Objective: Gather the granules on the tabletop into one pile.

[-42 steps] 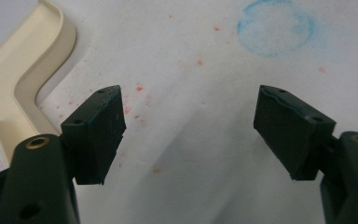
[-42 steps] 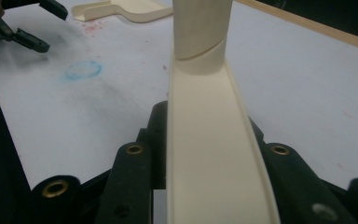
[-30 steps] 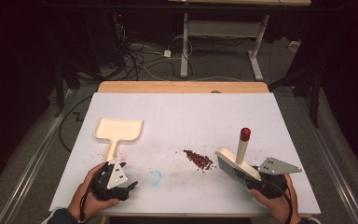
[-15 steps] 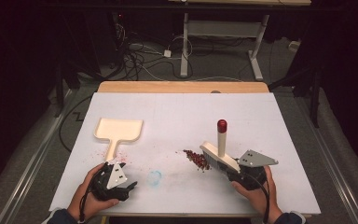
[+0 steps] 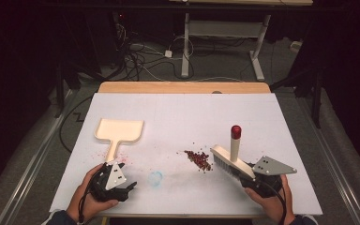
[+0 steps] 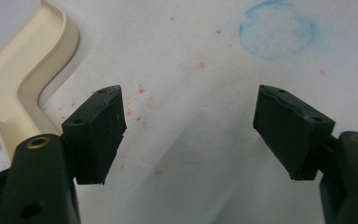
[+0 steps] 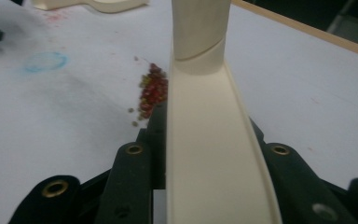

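Note:
A cream dustpan [image 5: 119,131] lies flat at the table's left, its handle toward the person. My left gripper [image 5: 130,187] rests just below that handle, jaws open on bare table [image 6: 189,126], the dustpan's edge [image 6: 23,79] to their left. My right gripper [image 5: 248,176] is shut on the back of a cream brush [image 5: 229,159] whose red-capped handle [image 5: 236,131] stands up. The brush's bristles sit just right of a small pile of red beans [image 5: 198,159]. In the right gripper view the brush [image 7: 205,140] runs between the jaws, with the beans [image 7: 153,91] on its left.
The table is covered with white paper [image 5: 183,117]. A faint blue ring [image 5: 155,178] is drawn between the two hands. Red specks stain the paper near the dustpan handle. A wooden table edge [image 5: 183,87] runs along the back, with cables and a desk frame on the floor beyond.
The right gripper carried the brush left toward the bean pile, then drew back slightly right. The left gripper and dustpan stayed put.

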Demonstrator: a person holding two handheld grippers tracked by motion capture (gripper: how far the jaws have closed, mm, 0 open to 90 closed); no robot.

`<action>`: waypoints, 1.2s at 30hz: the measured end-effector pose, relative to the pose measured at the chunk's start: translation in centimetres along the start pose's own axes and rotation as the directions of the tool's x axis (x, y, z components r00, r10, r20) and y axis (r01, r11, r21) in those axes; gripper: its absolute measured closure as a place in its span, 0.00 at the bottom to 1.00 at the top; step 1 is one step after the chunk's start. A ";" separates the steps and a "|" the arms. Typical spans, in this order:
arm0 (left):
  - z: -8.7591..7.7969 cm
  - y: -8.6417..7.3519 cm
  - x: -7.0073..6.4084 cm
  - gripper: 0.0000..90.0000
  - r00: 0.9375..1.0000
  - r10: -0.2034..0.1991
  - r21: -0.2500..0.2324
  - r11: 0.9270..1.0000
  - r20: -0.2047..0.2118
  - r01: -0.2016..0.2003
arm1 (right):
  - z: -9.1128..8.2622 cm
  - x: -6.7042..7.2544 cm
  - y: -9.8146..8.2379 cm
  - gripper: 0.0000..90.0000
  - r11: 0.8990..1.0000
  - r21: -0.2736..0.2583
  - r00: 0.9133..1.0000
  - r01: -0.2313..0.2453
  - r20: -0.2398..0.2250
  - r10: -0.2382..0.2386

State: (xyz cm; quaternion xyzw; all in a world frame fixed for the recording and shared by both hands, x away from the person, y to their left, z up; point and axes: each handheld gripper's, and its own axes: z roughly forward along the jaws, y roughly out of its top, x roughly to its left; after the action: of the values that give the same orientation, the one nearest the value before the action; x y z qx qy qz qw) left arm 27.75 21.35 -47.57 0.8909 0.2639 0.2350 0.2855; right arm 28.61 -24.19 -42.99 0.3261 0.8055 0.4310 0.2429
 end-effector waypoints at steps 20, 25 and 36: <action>0.2 0.0 -0.1 0.27 1.000 -0.005 0.012 1.000 -0.002 0.005 | 7.3 0.6 2.0 0.75 0.993 -0.023 0.993 0.115 0.000 -0.115; 0.2 0.1 0.1 0.27 1.000 -0.017 0.010 1.000 -0.006 0.018 | 7.5 0.7 2.9 0.75 0.988 -0.027 0.988 0.152 0.025 -0.151; 0.6 0.2 0.2 0.27 1.000 -0.019 0.020 1.000 0.004 0.019 | 12.0 -1.7 5.0 0.75 0.975 -0.086 0.977 0.207 -0.038 -0.211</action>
State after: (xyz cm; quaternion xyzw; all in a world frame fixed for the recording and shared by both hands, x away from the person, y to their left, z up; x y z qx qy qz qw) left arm 28.35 21.11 -47.86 0.8916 0.2741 0.2279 0.2792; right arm 39.38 -16.94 -44.69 0.2191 0.8225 0.4433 0.2810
